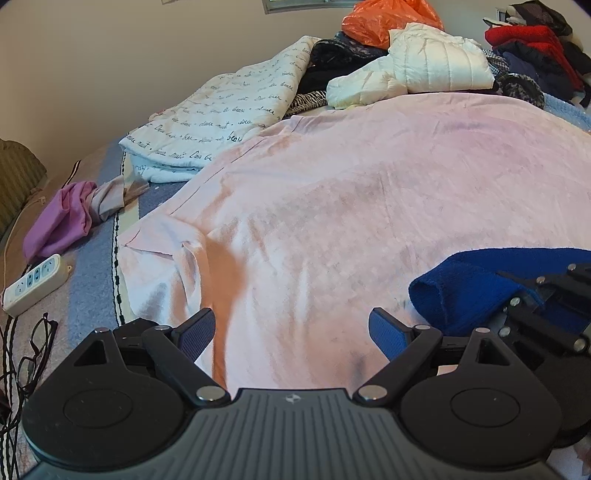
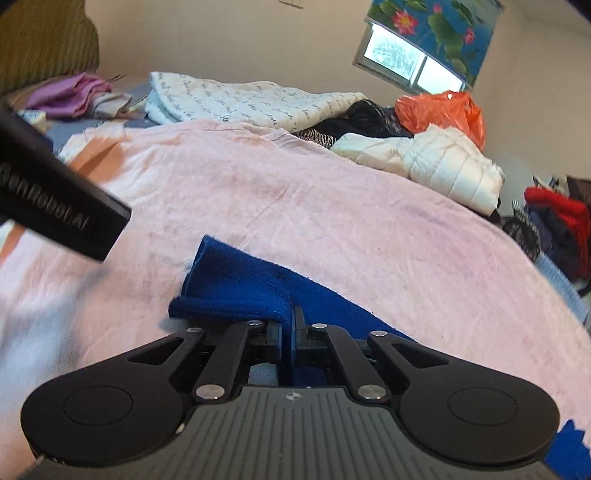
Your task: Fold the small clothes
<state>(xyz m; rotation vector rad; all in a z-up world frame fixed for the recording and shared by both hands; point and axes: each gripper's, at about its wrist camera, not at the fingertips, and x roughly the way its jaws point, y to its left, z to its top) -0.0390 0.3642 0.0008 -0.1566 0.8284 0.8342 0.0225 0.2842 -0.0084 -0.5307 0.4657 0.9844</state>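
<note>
My right gripper (image 2: 289, 328) has its jaws pinched together on a folded edge of the blue knit garment (image 2: 240, 284), which lies on the pink blanket (image 2: 332, 206) spread over the bed. The fabric bunches up over the closed fingertips, and more of the blue cloth trails off to the lower right beneath the tool.

My left gripper (image 1: 291, 328) hangs over bare pink blanket with its jaws wide apart and nothing between them. From its camera I see the blue knit garment (image 1: 476, 284) just to the right, with the right gripper (image 1: 535, 306) clamped on it; from the right camera, the left tool's black body crosses the upper left corner.

Farther back on the bed sit a white quilt with script lettering (image 1: 221, 122), a white puffer jacket (image 1: 424, 62), an orange plastic bag (image 1: 384, 18) and a pile of dark clothes. At the left edge lie a purple cloth (image 1: 59, 221), a white power strip (image 1: 33, 284) and a pair of glasses (image 1: 37, 339).
</note>
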